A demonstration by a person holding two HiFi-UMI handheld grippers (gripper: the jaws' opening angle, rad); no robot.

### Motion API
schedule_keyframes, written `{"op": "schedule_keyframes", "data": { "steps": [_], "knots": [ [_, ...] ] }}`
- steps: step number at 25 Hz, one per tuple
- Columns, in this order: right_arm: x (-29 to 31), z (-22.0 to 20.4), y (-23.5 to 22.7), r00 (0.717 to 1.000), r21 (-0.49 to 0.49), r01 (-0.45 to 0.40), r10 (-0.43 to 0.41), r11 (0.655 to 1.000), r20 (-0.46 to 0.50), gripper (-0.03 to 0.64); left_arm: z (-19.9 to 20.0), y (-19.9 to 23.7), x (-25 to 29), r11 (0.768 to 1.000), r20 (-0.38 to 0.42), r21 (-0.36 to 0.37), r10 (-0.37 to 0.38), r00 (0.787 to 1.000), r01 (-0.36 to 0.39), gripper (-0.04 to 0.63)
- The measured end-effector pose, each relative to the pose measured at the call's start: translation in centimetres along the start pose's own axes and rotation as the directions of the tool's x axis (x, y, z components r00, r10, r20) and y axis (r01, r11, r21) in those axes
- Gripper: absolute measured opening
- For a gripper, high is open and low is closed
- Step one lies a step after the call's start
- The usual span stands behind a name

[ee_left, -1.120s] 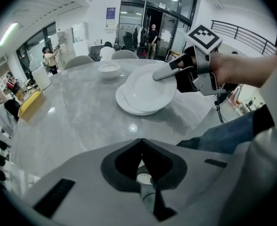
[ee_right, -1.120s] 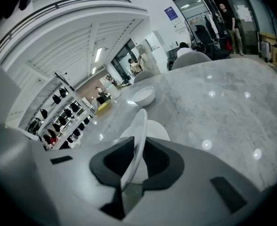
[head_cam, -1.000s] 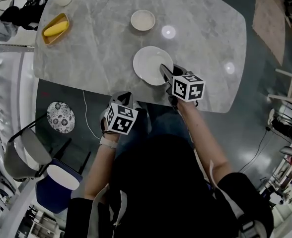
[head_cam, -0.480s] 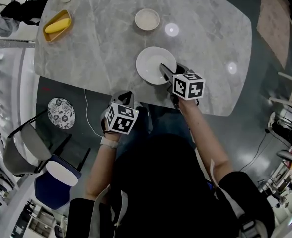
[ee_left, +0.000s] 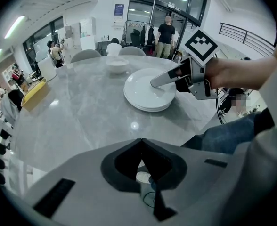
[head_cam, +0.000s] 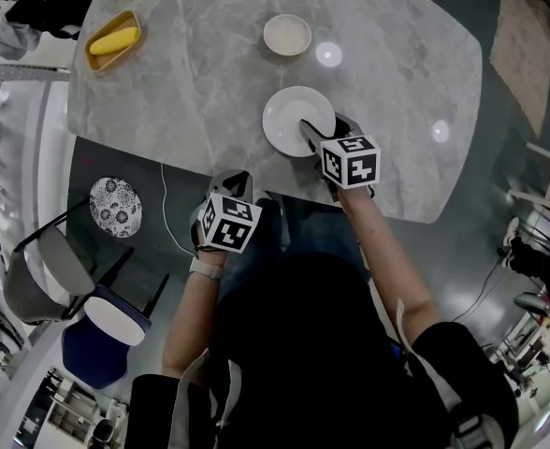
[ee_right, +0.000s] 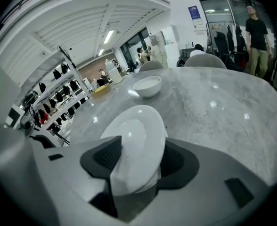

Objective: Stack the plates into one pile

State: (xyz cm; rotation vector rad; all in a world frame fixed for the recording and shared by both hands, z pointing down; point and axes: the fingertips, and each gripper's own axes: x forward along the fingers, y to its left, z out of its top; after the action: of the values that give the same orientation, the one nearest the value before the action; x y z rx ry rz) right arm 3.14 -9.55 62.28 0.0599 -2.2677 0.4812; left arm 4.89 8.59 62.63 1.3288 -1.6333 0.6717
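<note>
A pile of white plates (head_cam: 289,115) lies on the grey marble table (head_cam: 181,92), close to its near edge. My right gripper (head_cam: 311,131) reaches over the pile's near right rim. In the right gripper view the top plate (ee_right: 138,131) stands between the jaws, which have just been opening; the pads no longer press it. The left gripper view shows the pile (ee_left: 145,91) with one right finger (ee_left: 164,79) lying over it. My left gripper (head_cam: 238,183) hangs at the table's near edge, shut with nothing in it (ee_left: 141,142).
A white bowl (head_cam: 287,35) sits beyond the pile. A yellow tray (head_cam: 112,42) is at the far left corner. Chairs (head_cam: 46,283) and a patterned round thing (head_cam: 115,207) are on the floor to the left. People stand at the back of the room.
The right gripper has rolled a little and sunk slightly at the plates' near rim. The left gripper has stayed where it was.
</note>
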Motion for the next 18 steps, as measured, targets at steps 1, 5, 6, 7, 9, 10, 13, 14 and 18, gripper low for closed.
{"op": "schedule_keyframes", "data": {
  "steps": [1, 5, 6, 7, 9, 10, 13, 14, 18],
  "knots": [
    [0.1, 0.1, 0.0, 1.0, -0.019, 0.007, -0.007, 1.0, 0.0, 0.227, -0.1, 0.1, 0.0, 1.0, 0.0, -0.002, 0.001, 1.0, -0.001, 0.008],
    [0.3, 0.6, -0.2, 0.999, -0.089, 0.043, -0.043, 0.995, 0.0, 0.252, -0.4, 0.2, -0.1, 1.0, -0.001, -0.007, 0.002, 1.0, -0.002, 0.008],
    [0.3, 0.6, -0.2, 0.999, -0.103, 0.051, -0.052, 0.993, -0.001, 0.258, -0.5, 0.2, -0.1, 1.0, -0.002, -0.008, 0.002, 1.0, -0.002, 0.008],
    [0.3, 0.6, -0.3, 0.998, -0.113, 0.059, -0.06, 0.992, -0.002, 0.264, -0.6, 0.2, -0.1, 1.0, -0.002, -0.01, 0.002, 1.0, -0.002, 0.008],
    [0.4, 0.6, -0.4, 0.997, -0.122, 0.072, -0.073, 0.99, -0.003, 0.275, -0.8, 0.3, -0.1, 1.0, -0.003, -0.012, 0.002, 1.0, -0.002, 0.008],
    [0.4, 0.7, -0.5, 0.997, -0.125, 0.078, -0.079, 0.989, -0.003, 0.276, -0.8, 0.3, -0.2, 1.0, -0.003, -0.014, 0.002, 1.0, -0.002, 0.008],
    [0.4, 0.5, -0.6, 0.994, -0.147, 0.106, -0.108, 0.983, -0.005, 0.291, -1.0, 0.3, -0.2, 1.0, -0.003, -0.016, 0.002, 1.0, -0.002, 0.008],
    [0.4, 0.4, -0.7, 0.993, -0.158, 0.116, -0.119, 0.981, -0.008, 0.298, -1.1, 0.4, -0.2, 1.0, -0.003, -0.016, 0.002, 1.0, -0.002, 0.008],
    [0.2, 0.2, -0.8, 0.989, -0.184, 0.142, -0.146, 0.973, -0.009, 0.308, -1.2, 0.4, -0.3, 1.0, -0.001, -0.017, 0.003, 1.0, -0.003, 0.008]
  ]
}}
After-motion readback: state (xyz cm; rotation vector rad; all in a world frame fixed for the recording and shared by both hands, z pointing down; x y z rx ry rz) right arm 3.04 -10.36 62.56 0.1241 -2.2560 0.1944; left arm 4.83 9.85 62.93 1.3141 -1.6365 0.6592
